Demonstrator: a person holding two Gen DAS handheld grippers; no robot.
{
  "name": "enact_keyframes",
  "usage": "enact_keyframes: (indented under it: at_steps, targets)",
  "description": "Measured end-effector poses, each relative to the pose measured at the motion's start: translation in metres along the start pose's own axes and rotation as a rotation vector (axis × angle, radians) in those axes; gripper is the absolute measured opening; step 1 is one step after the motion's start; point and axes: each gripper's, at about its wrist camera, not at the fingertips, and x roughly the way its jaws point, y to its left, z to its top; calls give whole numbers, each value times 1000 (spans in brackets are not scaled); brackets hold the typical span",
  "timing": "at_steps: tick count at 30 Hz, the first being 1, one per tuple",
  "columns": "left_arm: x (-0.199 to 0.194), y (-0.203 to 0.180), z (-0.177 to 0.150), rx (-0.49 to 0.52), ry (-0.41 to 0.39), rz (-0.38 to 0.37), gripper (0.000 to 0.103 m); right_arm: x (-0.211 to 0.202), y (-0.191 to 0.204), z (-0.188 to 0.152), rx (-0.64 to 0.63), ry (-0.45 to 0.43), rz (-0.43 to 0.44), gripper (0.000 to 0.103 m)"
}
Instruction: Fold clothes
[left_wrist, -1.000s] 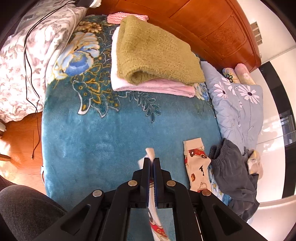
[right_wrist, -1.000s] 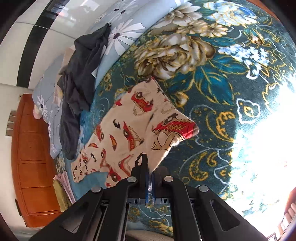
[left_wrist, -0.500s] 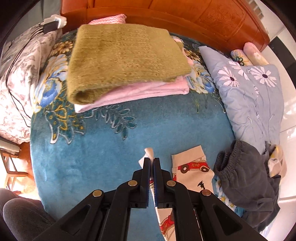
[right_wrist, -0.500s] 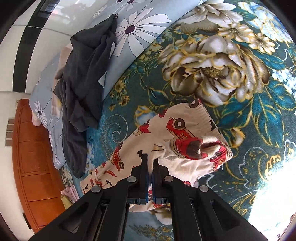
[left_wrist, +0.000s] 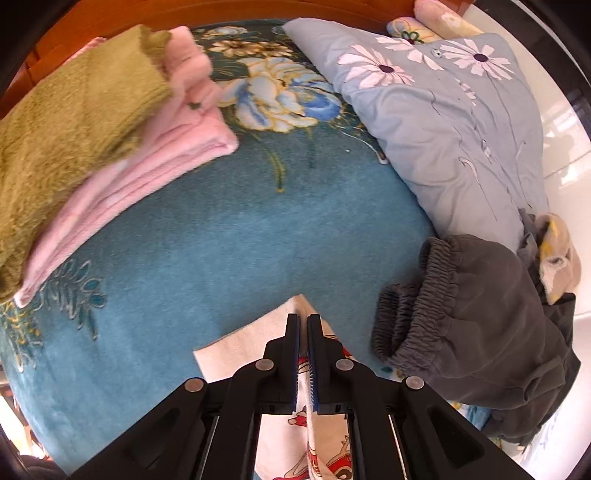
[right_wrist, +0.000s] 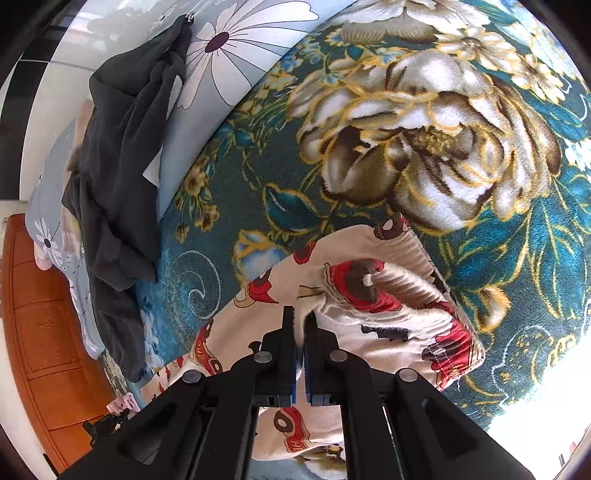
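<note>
Left gripper (left_wrist: 303, 321), black two-finger tool: jaws just been opening, now a narrow gap, with a fold of the cream cotton garment printed with red cartoon cars (left_wrist: 240, 347) standing between the pads; whether the pads press on it, cannot tell. Garment's pale corner pointing out just past the fingertips, cloth spread flat on the teal plush bedspread with gold-and-white flower pattern (left_wrist: 229, 240), at the near edge of the bed in the left wrist view. Right gripper (right_wrist: 302, 317): jaws pressed together, pinching a ridge of the same car-print garment (right_wrist: 388, 314) beside its gathered waistband, which lies bunched and folded over to the right of the fingertips. Garment in the right wrist view resting on the bedspread (right_wrist: 406, 155) below a large cream-and-brown printed bloom. Folded olive-green fuzzy knit (left_wrist: 66, 122) stacked on folded pink fleece (left_wrist: 147, 162), toward the far left corner of the bed, well apart from the garment. Crumpled dark grey trousers with elastic waistband (left_wrist: 480, 321) near the right edge, just beside the car-print cloth, overlapping the pale blue quilt with white daisies (left_wrist: 443, 122). Orange-brown wooden headboard (right_wrist: 33, 317) along the far edge.
</note>
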Motion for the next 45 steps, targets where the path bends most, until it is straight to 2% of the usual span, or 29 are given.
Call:
enact_keyframes:
  at_steps: [1,2,3,4,6,10,14,20,25,27,29,30,32,33,35,39,41,44,45]
  targets:
    - [3,-1,0,13,15,-38,20,1,-1,2,5,-3,-3,3]
    - [4,2,0,12,20,-70,39,2,-1,3,6,-6,-9,3]
    - [4,4,-1,10,24,-101,54,3,-1,3,8,-10,-16,3]
    - [2,8,-2,5,22,-126,56,5,-1,4,9,-13,-22,3]
    - [-2,17,-5,-5,12,-149,56,8,-1,6,13,-18,-35,3]
    - [2,45,-17,-22,-11,-31,56,12,1,6,10,-27,-60,3]
    - [21,67,-34,-23,41,18,56,8,1,9,25,-60,-72,4]
    - [31,74,-45,-57,27,-29,56,-5,-2,22,41,-132,-88,3]
    - [36,66,-45,-38,26,-28,54,-5,0,17,18,-106,-43,4]
    - [37,67,-45,-64,21,-50,54,-16,2,12,-12,-117,-3,11]
    - [39,67,-46,-87,17,-75,50,-32,3,7,-53,-146,42,43]
    - [40,65,-46,-86,13,-66,48,-43,1,6,-76,-171,43,47]
    - [42,63,-46,-80,5,-42,42,-62,-9,4,-93,-230,-2,48]
    - [42,63,-46,-81,1,-38,31,-70,-17,3,-89,-257,-30,48]
    - [41,67,-45,-98,3,-49,20,-68,-46,-3,-12,-232,-36,49]
    - [37,70,-46,-117,5,-62,17,-48,-100,-27,157,-152,-23,49]
    - [35,70,-47,-121,6,-68,17,-36,-115,-39,240,-134,43,49]
    - [31,70,-50,-134,12,-84,16,-20,-116,-46,301,-113,153,55]
    - [30,71,-50,-139,17,-91,16,-14,-113,-46,303,-115,152,55]
